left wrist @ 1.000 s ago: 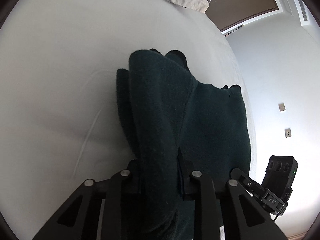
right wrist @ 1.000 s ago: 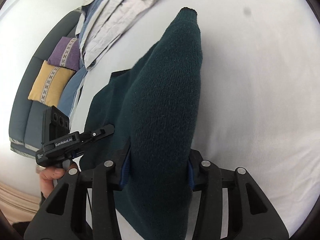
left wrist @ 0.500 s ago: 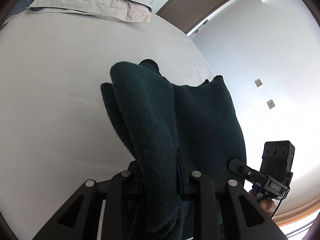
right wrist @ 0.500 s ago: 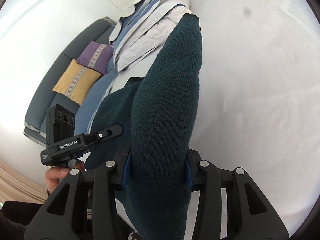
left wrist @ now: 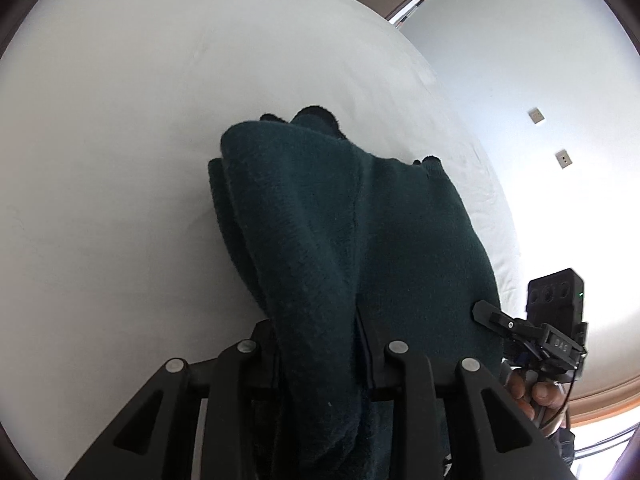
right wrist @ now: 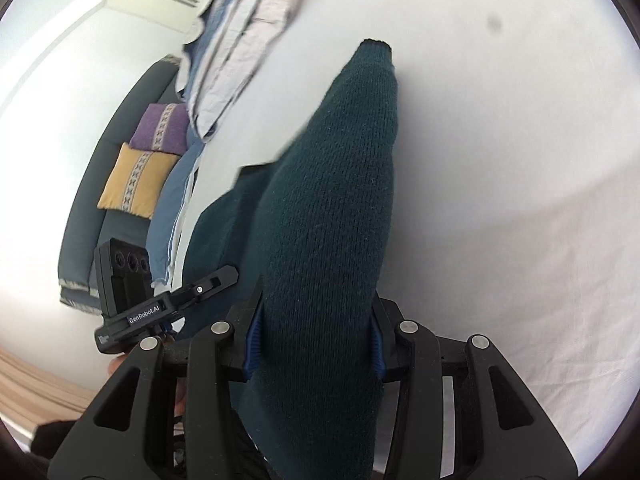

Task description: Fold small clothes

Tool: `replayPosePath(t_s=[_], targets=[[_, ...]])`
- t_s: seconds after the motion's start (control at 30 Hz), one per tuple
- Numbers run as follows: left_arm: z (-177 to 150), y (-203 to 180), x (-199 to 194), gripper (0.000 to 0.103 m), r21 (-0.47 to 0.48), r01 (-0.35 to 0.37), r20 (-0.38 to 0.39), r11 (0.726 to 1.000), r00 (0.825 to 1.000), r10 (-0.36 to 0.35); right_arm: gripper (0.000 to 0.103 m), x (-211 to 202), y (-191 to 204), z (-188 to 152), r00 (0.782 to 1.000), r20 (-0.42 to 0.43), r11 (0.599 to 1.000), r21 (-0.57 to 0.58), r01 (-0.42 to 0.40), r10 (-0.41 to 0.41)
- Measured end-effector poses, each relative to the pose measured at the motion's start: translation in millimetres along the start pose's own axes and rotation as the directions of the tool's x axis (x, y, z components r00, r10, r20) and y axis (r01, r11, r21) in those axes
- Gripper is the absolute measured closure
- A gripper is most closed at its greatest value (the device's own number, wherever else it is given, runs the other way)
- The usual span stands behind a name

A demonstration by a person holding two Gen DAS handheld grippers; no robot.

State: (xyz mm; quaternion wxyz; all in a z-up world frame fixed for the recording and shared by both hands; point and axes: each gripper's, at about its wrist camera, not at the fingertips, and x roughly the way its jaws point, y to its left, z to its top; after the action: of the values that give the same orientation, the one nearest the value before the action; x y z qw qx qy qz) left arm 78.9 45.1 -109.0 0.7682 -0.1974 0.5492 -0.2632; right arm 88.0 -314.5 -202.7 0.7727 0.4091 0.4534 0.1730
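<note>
A: Why's the sweater (left wrist: 360,240) up off the bed (left wrist: 120,160) like that?

B: Both claws have an edge of it, so it hangs between them, bunched. My guess: they're carrying it across the sheet to lay it flat for a fold. Small dark-green knit, thick, so it sags in rolls rather than spreading.

A: Left claw (left wrist: 320,360)?

B: A thick roll of knit sits betw. its fingers, pads pressing both sides. Its jaws are opening, but the cloth isn't free yet.

A: Right claw (right wrist: 316,344)?

B: Clamped on a fat fold too, blue pads (right wrist: 254,340) squeezing each side. The knit runs out ahead to a dark ribbed cuff or hem (right wrist: 374,45) at the far tip. Can't tell which.

A: Why grip so much cloth?

B: Prob. to hold several layers at once so an existing fold stays together. Judgement only.

A: Any writing?

B: Yes, on the left claw's body seen from the right wrist cam: "GenRobot.AI" (right wrist: 145,313), white on black. From the left cam the right unit shows a small label (left wrist: 561,345), upside down, too small to read for sure.

A: Anything else around?

B: Folded quilt (right wrist: 240,40) at the bed's far end, purple cushion (right wrist: 160,128) and yellow cushion (right wrist: 134,184) on a grey sofa beside it. No labels there.
</note>
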Motion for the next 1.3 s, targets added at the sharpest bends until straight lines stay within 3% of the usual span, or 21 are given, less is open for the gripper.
replayPosePath(t_s=[0.1, 0.27, 0.4, 0.57, 0.83, 1.17, 1.3], targets=[[-8, 18, -1, 0.067, -0.069, 0.075, 0.016, 0.995, 0.997, -0.074, 0.063, -1, -14, -7, 0.998, 0.013, 0.998, 0.005, -0.066, 0.066], [-13, 13, 3, 0.066, -0.045, 0.053, 0.041, 0.998, 0.998, -0.051, 0.062, 0, -13, -7, 0.998, 0.000, 0.998, -0.014, -0.069, 0.069], [-14, 5, 9, 0.066, -0.043, 0.051, 0.052, 0.998, 0.997, -0.049, 0.057, 9, 0, 13, 1.000, 0.009, 1.000, -0.029, -0.006, 0.006], [-16, 2, 9, 0.063, -0.039, 0.041, 0.064, 0.998, 0.997, -0.039, 0.050, -6, 17, 11, 0.995, 0.052, 0.993, -0.070, 0.092, -0.088], [-14, 0, 12, 0.061, -0.039, 0.040, 0.068, 0.998, 0.997, -0.037, 0.050, -13, 14, 12, 0.996, 0.051, 0.995, -0.070, 0.078, -0.075], [-25, -7, 10, 0.065, -0.051, 0.016, 0.111, 0.999, 0.994, -0.010, 0.058, -11, 52, 14, 0.982, 0.092, 0.955, -0.234, 0.183, -0.166], [-24, -5, 12, 0.062, -0.064, 0.030, 0.112, 0.997, 0.993, -0.023, 0.055, -3, 21, 24, 0.992, 0.035, 0.985, -0.117, 0.126, -0.123]])
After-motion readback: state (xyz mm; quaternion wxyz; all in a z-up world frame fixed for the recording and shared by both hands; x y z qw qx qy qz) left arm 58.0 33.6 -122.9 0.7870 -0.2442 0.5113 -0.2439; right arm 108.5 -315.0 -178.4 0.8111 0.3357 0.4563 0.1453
